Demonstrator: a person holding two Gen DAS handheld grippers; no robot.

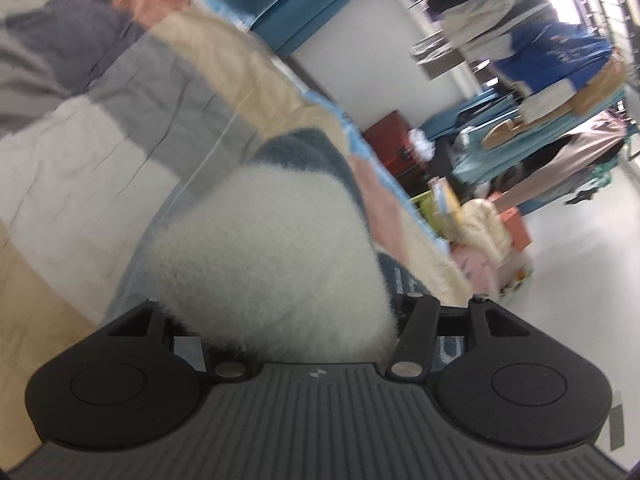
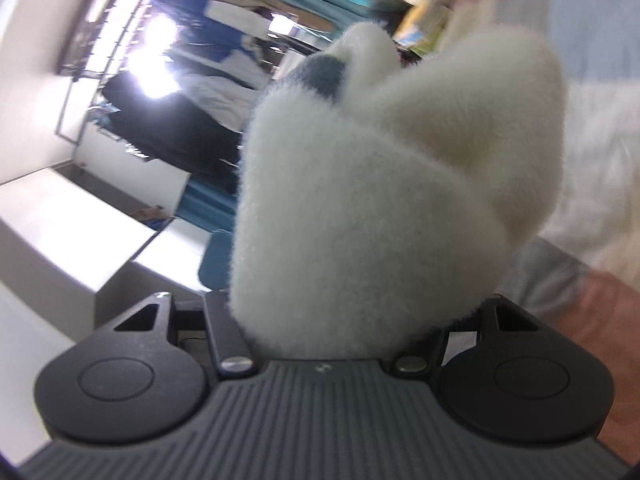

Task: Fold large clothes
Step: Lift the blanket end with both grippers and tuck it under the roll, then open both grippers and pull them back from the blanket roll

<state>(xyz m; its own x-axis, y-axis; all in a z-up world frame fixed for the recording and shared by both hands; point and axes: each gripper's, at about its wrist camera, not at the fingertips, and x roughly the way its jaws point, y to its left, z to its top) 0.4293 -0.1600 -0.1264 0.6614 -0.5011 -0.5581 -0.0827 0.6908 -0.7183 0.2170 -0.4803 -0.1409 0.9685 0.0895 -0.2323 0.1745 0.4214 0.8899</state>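
A fluffy white fleece garment with a blue-grey panel bulges out of my left gripper, which is shut on it; the fingertips are buried in the pile. The same white garment fills the right wrist view, bunched in thick folds, and my right gripper is shut on it too, fingertips hidden. A small blue-grey part shows at the top of the bundle. Both views are tilted and blurred.
A bed with a patchwork cover of grey, cream and pink lies at the left. Racks of hanging clothes, a red box and piled items stand on the pale floor. White boxes and dark hanging clothes lie left.
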